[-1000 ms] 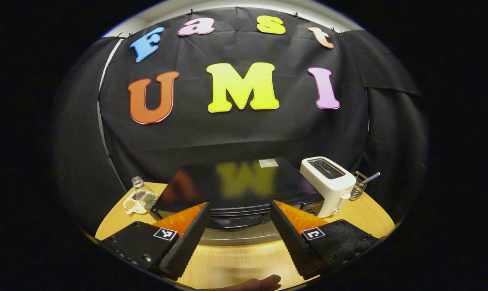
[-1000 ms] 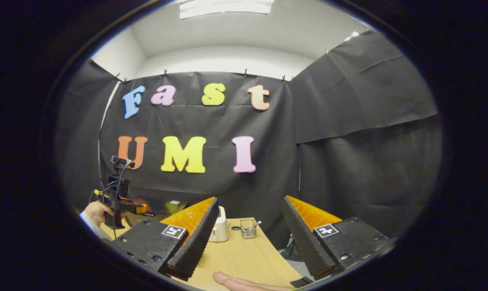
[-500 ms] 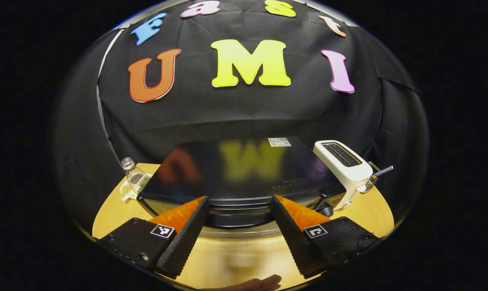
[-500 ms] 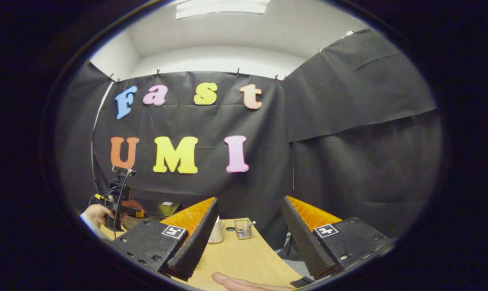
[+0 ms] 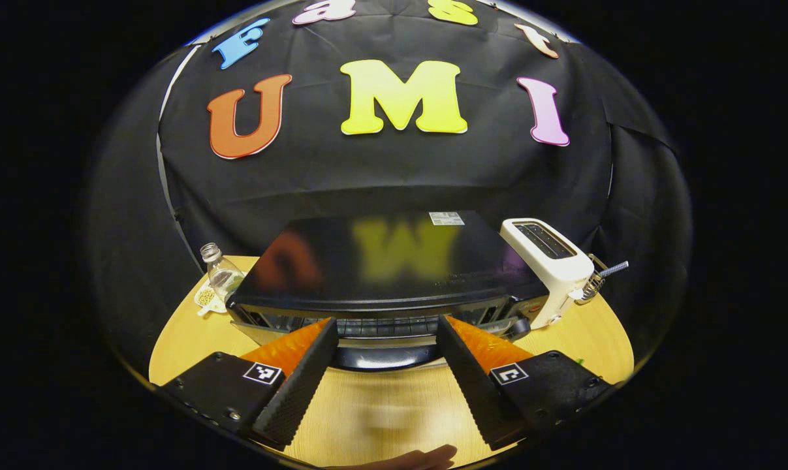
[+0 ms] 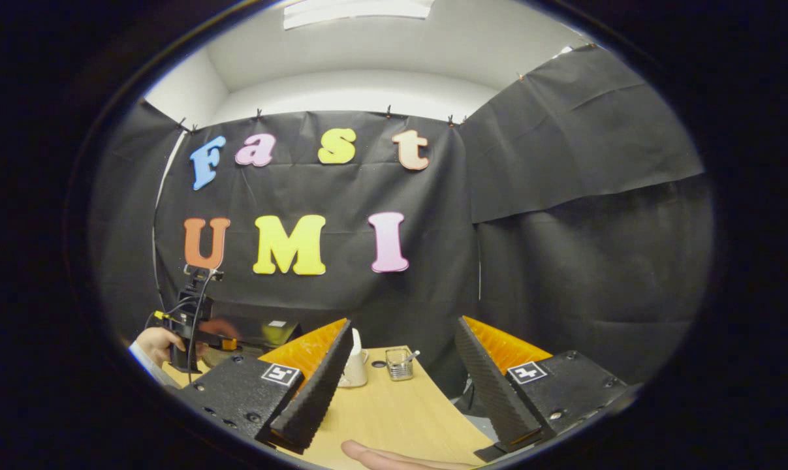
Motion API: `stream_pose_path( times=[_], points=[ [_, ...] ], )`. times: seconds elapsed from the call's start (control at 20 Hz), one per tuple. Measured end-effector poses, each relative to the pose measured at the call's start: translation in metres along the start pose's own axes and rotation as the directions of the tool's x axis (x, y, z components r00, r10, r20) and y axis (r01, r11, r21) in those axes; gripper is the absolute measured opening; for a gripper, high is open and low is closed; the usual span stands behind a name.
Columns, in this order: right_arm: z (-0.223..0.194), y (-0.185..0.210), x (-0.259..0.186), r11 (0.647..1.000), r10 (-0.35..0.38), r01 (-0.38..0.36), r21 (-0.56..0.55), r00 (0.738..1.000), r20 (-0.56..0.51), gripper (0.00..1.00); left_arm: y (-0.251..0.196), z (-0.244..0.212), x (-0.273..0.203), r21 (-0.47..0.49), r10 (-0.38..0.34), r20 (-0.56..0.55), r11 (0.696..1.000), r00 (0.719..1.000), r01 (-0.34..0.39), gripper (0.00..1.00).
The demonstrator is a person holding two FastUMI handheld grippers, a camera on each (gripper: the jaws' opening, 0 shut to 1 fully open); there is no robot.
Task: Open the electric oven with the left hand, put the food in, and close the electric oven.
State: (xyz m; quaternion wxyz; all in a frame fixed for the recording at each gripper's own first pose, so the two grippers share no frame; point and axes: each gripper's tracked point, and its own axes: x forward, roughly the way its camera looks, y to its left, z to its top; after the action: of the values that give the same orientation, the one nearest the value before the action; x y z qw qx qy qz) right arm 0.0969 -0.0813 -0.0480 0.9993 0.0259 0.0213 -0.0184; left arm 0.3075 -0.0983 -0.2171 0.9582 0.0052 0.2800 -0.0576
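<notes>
The left gripper point(image 5: 380, 372) points straight at the front of the black electric oven point(image 5: 387, 274). Its two fingers are spread wide and hold nothing. The oven sits on the wooden table point(image 5: 185, 333), beside a white toaster point(image 5: 550, 261). The right gripper point(image 6: 400, 385) floats over the table, wide open and empty too. A hand point(image 6: 162, 343) holds the left gripper off to the side.

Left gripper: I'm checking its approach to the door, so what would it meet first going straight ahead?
Probably the electric oven: its dark front handle sits between the open left gripper fingers, though depth is unclear.
</notes>
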Motion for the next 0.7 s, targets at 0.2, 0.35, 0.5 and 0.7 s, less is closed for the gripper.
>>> stream_pose_path(
  times=[0.2, 0.35, 0.5, 0.7],
  points=[
    [-0.009, 0.010, -0.006, 1.000, 0.015, -0.015, -0.006, 1.000, -0.017, 0.90, -0.003, -0.024, -0.022, 0.000, -0.011, -0.001, 1.000, 1.000, 0.011, 1.00],
    [-0.013, 0.016, -0.012, 0.999, 0.028, -0.029, -0.021, 0.999, -0.025, 0.90, -0.004, -0.044, -0.034, -0.015, -0.020, -0.019, 1.000, 1.000, 0.020, 1.00],
    [-0.015, 0.017, -0.018, 0.999, 0.035, -0.036, -0.019, 0.999, -0.023, 1.00, -0.005, -0.065, -0.045, -0.024, -0.027, -0.023, 0.999, 0.999, 0.026, 0.99],
    [-0.015, 0.010, -0.026, 0.999, 0.030, -0.030, -0.018, 0.999, -0.011, 1.00, -0.006, -0.103, -0.055, -0.035, -0.027, -0.011, 0.999, 1.000, 0.027, 0.99]
  ],
)
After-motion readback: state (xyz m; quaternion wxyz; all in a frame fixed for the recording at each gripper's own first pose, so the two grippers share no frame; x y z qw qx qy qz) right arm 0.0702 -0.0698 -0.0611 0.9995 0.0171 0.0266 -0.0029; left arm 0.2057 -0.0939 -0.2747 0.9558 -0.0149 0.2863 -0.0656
